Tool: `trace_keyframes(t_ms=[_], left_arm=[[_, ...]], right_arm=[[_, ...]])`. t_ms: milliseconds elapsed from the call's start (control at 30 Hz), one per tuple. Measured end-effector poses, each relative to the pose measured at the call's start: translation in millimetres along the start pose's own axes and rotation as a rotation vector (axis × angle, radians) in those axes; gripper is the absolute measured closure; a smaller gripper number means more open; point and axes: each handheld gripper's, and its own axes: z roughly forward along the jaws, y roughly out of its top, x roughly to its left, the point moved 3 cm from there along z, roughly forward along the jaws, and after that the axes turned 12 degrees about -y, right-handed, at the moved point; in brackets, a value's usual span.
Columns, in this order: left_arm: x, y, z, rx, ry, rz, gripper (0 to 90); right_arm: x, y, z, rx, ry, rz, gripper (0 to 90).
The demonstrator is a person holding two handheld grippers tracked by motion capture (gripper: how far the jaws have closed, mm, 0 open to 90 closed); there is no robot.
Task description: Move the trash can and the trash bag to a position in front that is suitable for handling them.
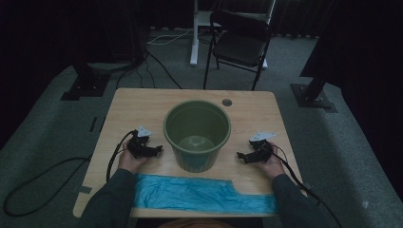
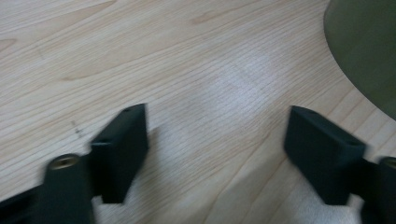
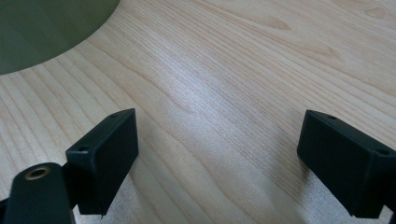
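From above, a blue bag (image 1: 199, 194) lies before the bucket (image 1: 197, 135); both gripper views show wide-open, empty jaws of the left gripper (image 2: 215, 154) and right gripper (image 3: 217, 158) over bare bench (image 2: 187, 60).

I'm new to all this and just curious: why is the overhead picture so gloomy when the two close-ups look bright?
High view: dim and murky, with the green bin and blue sheet muted. Left gripper view: bright wood, slightly smeared at the lower left. Right gripper view: bright, soft sheen on the grain, jaws casting faint shadows.
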Motion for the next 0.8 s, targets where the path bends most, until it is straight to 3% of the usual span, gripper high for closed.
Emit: trace_keyframes(t_ms=[100, 267, 400, 600, 733, 800], left_arm=[[1.2, 0.3, -3.5, 0.011, -0.004, -0.002, 39.3], [2.5, 0.1, -8.9, 0.043, -0.028, 0.002, 47.7], [1.8, 0.1, -13.4, 0.049, -0.052, 0.009, 49.1], [-8.7, 2.4, -45.9, -0.006, -0.105, 0.060, 50.3], [-20.2, -9.2, -66.5, -0.001, -0.192, 0.098, 50.8], [-24.0, -12.3, -70.8, 0.007, -0.206, 0.120, 50.8]], right_arm=[[0.0, 0.0, 0.0, 0.000, 0.000, 0.000, 11.9], [0.0, 0.0, 0.0, -0.001, 0.001, -0.002, 12.2], [-0.1, -0.1, -0.1, -0.002, 0.002, -0.004, 12.4], [0.0, -0.1, -0.1, -0.002, 0.003, -0.005, 12.3], [0.0, -0.1, -0.2, -0.002, 0.003, -0.004, 12.4], [0.0, -0.1, -0.2, -0.002, 0.003, -0.004, 12.4]])
